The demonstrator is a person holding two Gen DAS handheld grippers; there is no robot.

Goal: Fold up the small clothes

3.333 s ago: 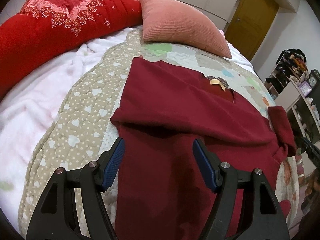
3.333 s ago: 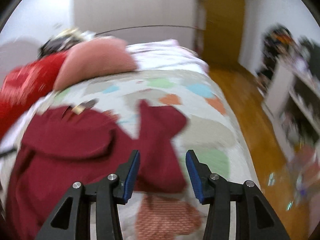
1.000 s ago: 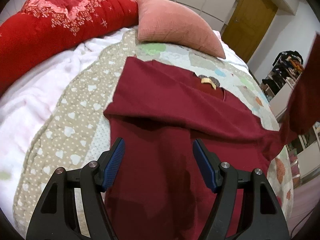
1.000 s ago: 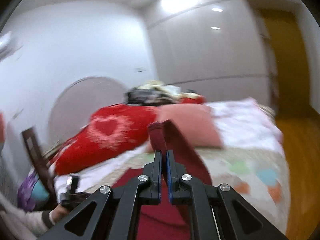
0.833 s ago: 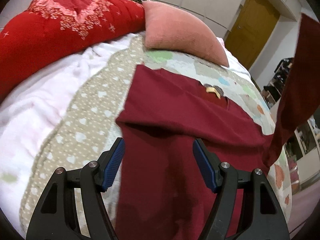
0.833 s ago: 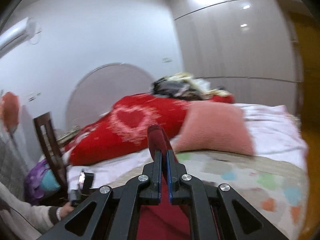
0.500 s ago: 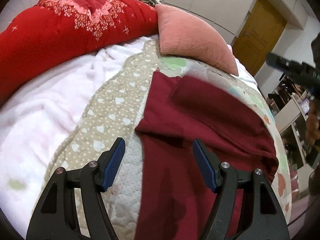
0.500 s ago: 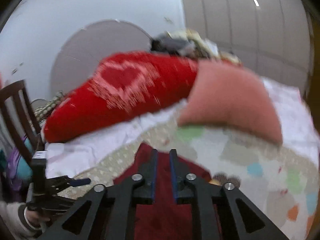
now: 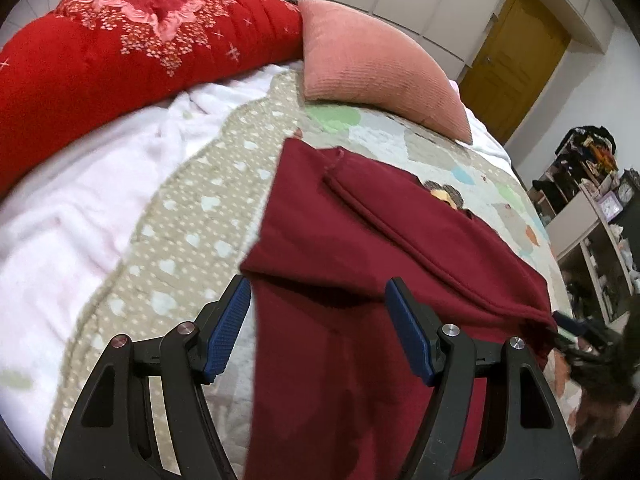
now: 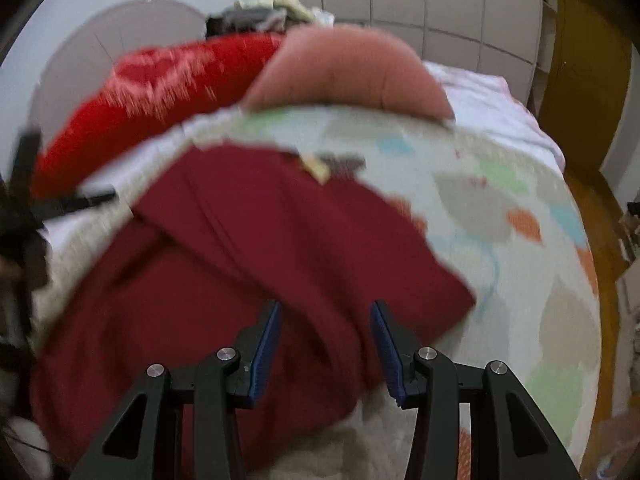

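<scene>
Your left wrist view angled down, close over the bed (image 9: 192, 208), right likewise, both sharing the maroon garment (image 9: 360, 264) and pink pillow (image 9: 368, 68).

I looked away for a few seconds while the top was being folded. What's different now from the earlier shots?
The right hand-held gripper pinched the far sleeve, lifted it and carried it across the dark red top. It has let go: the sleeve now lies folded over the body, and the jaws are opening with nothing gripped. The left hand-held gripper stayed open over the top; the pink pillow and red quilt have not moved.
</scene>
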